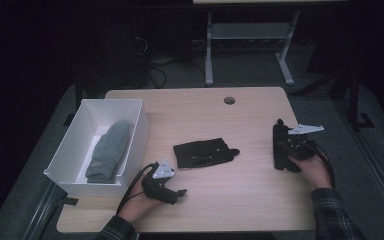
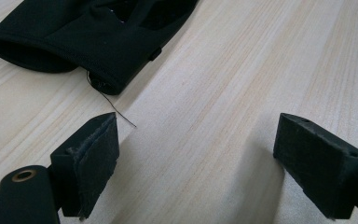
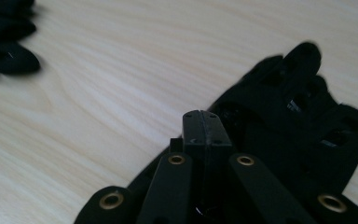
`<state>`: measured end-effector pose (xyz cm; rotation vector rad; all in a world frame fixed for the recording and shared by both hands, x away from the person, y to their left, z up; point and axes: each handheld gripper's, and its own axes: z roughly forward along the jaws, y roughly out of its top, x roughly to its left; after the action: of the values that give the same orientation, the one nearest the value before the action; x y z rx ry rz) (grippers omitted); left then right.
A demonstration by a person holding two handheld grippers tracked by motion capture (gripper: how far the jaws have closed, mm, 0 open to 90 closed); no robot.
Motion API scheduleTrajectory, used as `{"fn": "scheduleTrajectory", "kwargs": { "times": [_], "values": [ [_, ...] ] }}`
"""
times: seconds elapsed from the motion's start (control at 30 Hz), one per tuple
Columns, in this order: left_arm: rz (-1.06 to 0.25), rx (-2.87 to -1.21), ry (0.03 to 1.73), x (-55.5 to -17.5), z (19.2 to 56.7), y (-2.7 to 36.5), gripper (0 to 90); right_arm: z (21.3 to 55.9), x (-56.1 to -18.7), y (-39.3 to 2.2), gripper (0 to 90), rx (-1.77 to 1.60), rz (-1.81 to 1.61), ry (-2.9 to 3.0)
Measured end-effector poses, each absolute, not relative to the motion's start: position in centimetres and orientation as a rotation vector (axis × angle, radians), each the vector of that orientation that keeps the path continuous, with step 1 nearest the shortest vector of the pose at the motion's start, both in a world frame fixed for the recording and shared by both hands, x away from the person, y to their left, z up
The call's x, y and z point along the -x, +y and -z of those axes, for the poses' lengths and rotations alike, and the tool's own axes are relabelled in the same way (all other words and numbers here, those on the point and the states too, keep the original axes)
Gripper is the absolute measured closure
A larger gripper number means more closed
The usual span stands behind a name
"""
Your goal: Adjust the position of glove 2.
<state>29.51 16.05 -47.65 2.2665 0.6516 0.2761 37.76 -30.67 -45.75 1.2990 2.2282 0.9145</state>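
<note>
Nearest me, along the table's (image 1: 240,200) front edge, my left gripper (image 1: 180,192) rests with its jaws wide and bare wood between them, just short of the black glove (image 1: 205,152) at mid-table. Over by the right edge, my right gripper (image 1: 280,131) has its jaws pressed together on a second black glove (image 3: 303,116). A grey mitten (image 1: 109,150) lies in the white box (image 1: 140,120) at the left edge.

Pale matt wood-grain table (image 1: 250,200); two black gloves of matt knit cloth, one at centre (image 1: 204,152), one right (image 3: 303,126); grey woolly mitten (image 1: 109,150) in smooth white box (image 1: 141,125); matt black plastic gripper jaws with brass-coloured rivets.
</note>
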Motion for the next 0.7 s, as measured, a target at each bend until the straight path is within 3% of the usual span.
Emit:
{"fn": "scheduleTrajectory", "kwargs": {
  "times": [0.7],
  "values": [
    [-0.276,-2.264,0.651,-29.5,47.7,16.0,13.6,46.5,-35.8,-27.6,90.0,-1.158,-0.867,2.391]
  ]
}}
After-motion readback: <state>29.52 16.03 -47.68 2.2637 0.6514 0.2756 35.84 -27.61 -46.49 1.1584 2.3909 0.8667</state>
